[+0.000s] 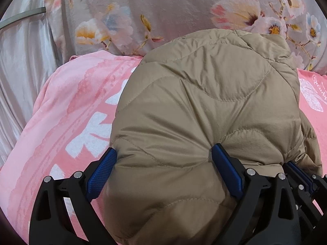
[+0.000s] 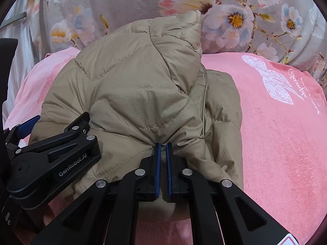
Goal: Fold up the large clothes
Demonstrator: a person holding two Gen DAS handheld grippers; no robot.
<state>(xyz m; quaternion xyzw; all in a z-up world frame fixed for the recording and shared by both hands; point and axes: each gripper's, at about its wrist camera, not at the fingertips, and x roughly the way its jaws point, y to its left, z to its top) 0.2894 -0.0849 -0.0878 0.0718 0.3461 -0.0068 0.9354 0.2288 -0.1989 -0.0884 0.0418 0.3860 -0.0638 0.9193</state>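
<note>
A tan quilted puffer jacket point(image 1: 204, 106) lies bundled on a pink blanket point(image 1: 67, 110). My left gripper point(image 1: 163, 163) is open, its blue pads wide apart with the jacket's near bulge between them. My right gripper point(image 2: 163, 155) is shut on a fold of the jacket point(image 2: 143, 89) at its near edge. The left gripper point(image 2: 61, 159) shows in the right wrist view, to the left of the right one. The right gripper's blue pads point(image 1: 298, 173) show at the right edge of the left wrist view.
A floral grey quilt point(image 1: 163, 10) is heaped behind the jacket. A white satin sheet point(image 1: 22, 61) lies at the far left. The pink blanket point(image 2: 276, 132) with a white bow print spreads to the right.
</note>
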